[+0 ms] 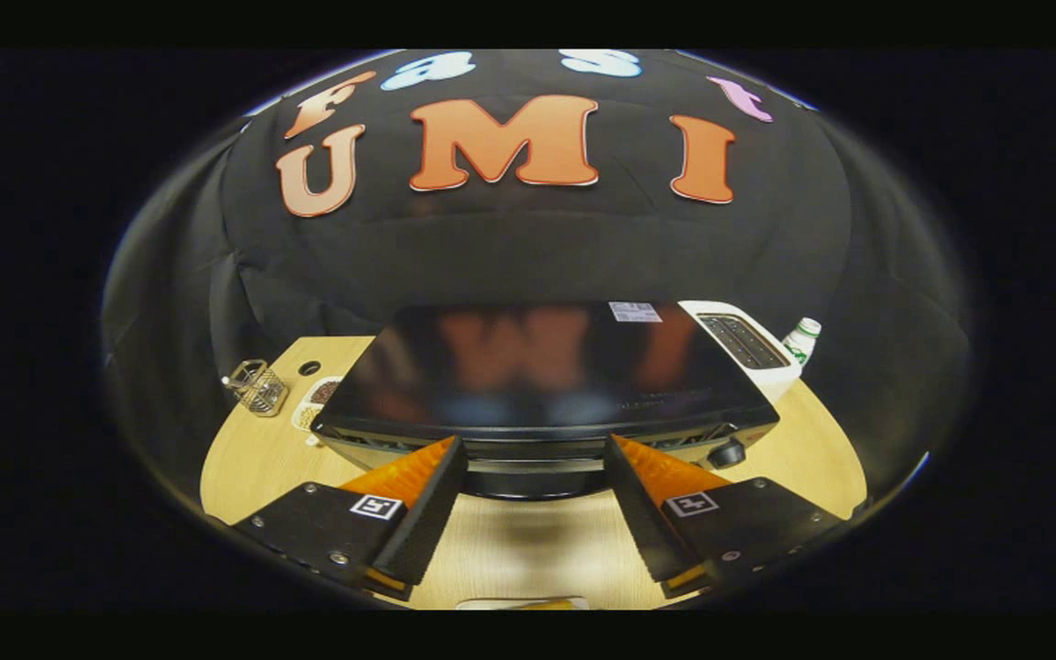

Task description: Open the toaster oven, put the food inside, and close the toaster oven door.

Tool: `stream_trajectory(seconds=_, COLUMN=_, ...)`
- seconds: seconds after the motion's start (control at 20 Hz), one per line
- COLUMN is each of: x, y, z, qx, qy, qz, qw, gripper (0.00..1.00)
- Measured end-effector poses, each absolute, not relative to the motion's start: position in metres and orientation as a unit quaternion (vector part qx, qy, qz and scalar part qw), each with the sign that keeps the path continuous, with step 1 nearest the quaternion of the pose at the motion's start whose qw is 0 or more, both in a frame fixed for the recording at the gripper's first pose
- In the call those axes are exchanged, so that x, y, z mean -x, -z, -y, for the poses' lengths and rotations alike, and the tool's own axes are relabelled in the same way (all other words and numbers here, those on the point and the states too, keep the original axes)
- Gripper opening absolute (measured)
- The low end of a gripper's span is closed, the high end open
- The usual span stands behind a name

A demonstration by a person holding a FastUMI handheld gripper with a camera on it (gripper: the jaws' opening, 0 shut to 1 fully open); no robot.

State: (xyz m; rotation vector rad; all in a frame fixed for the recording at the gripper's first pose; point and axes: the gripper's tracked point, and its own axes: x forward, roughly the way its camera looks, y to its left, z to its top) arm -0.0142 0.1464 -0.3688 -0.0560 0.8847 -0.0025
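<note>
Beside toaster oven (546,385): toaster (748,344), bottle (801,339); gripper (535,454) fingers apart.

One toaster oven (546,385), one toaster (748,344), one bottle (802,340), one wire basket (258,387).

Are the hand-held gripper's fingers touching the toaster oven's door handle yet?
Cannot tell. In the gripper view the open hand-held gripper straddles the toaster oven handle; fingertips overlap its front edge.

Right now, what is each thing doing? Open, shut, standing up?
Black glossy-topped toaster oven: door shut, handle between the fingers.
Gripper: open, fingers apart either side of the oven handle, not pressing it.
White pop-up toaster: upright behind the oven.
White bottle with green label: upright, cap on.
Wire mesh basket: upright on the wooden table.
</note>
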Motion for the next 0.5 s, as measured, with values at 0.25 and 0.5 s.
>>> stream_trajectory(seconds=0.25, x=0.062, y=0.368, z=-0.144, qx=0.015, qy=-0.017, qz=-0.463, qw=0.886, gripper=0.87)
stream_trajectory(seconds=0.5, x=0.115, y=0.38, z=-0.139, qx=0.018, qy=-0.036, qz=-0.521, qw=0.853, gripper=0.85)
